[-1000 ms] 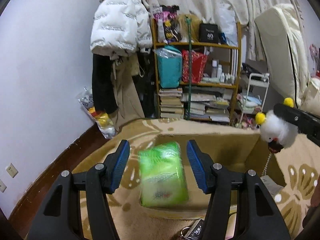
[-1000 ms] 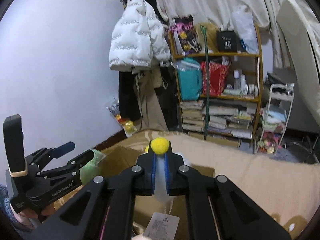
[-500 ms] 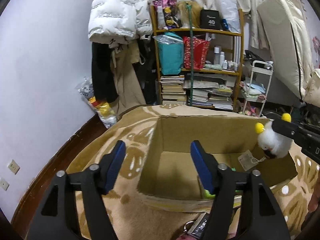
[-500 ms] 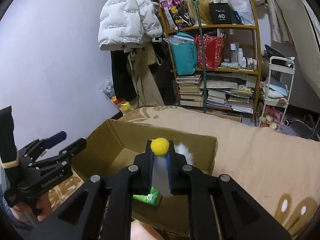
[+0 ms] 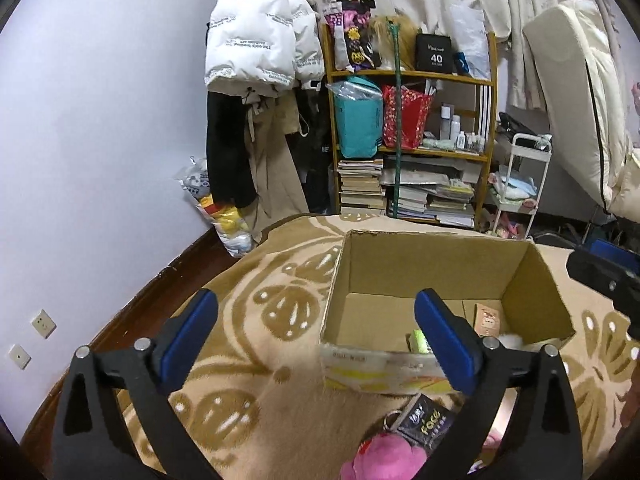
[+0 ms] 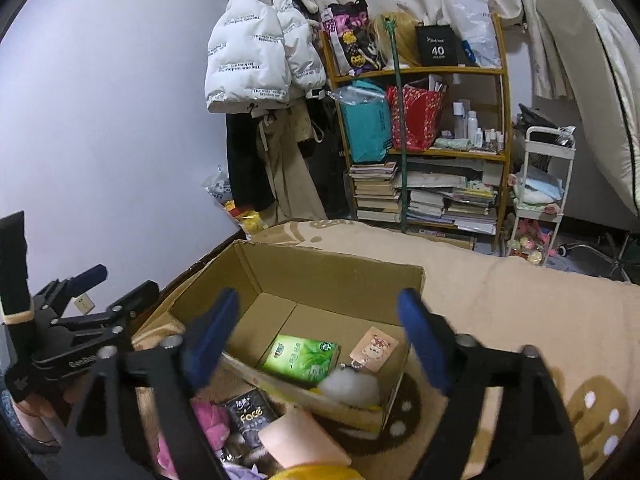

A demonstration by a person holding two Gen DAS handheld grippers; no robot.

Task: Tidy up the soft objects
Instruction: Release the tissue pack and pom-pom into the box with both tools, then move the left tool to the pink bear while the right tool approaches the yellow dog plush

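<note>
An open cardboard box (image 6: 332,276) (image 5: 436,264) stands on a beige patterned blanket. Inside it lie a green tissue pack (image 6: 300,358), a white fluffy plush (image 6: 350,388) and its card tag (image 6: 374,350). My right gripper (image 6: 316,330) is open and empty above the box's near edge. My left gripper (image 5: 316,330) is open and empty, left of and in front of the box. A pink plush (image 5: 384,458) (image 6: 208,420) and a black "face" packet (image 5: 426,426) (image 6: 250,416) lie on the blanket in front of the box.
A bookshelf (image 5: 412,148) with books and bags stands behind the bed. A white jacket (image 5: 260,28) hangs by the wall. A white trolley (image 5: 520,184) stands at the right. A pink and yellow soft thing (image 6: 304,444) lies near the bottom edge.
The green tissue pack dropped from my left gripper into the box. My right gripper opened and the white plush fell into the box. Both grippers pulled back.
</note>
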